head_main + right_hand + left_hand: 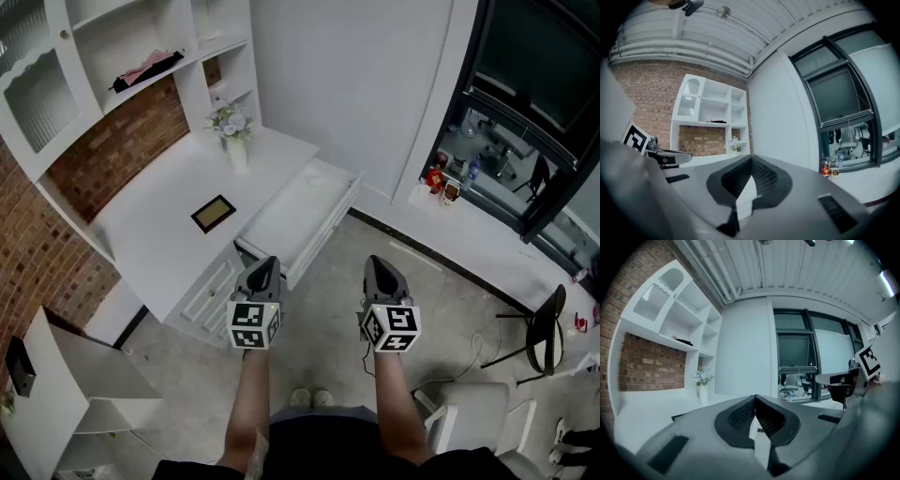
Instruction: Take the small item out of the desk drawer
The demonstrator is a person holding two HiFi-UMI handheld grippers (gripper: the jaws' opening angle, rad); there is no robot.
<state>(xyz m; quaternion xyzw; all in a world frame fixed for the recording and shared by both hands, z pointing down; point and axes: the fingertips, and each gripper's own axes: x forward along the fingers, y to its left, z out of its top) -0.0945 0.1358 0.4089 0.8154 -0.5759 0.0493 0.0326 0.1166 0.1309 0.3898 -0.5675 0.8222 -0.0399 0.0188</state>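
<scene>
head view: left gripper point(266, 265) and right gripper point(380, 266) hang side by side, marker cubes showing black-and-white squares, just near of the pulled-out drawer point(302, 217) in the white desk point(159, 234). the small item inside can't be made out. left gripper view: jaws pressed together, pinching nothing. right gripper view: jaws pressed together too.

Two tongs: left tongs point(265, 269) and right tongs point(380, 269). One desk point(159, 220), with one open drawer point(302, 217). On the desk, one vase point(234, 142) of flowers and one dark frame point(214, 214). Two figurines point(437, 178) on the sill point(487, 223). One black chair point(546, 328).
</scene>
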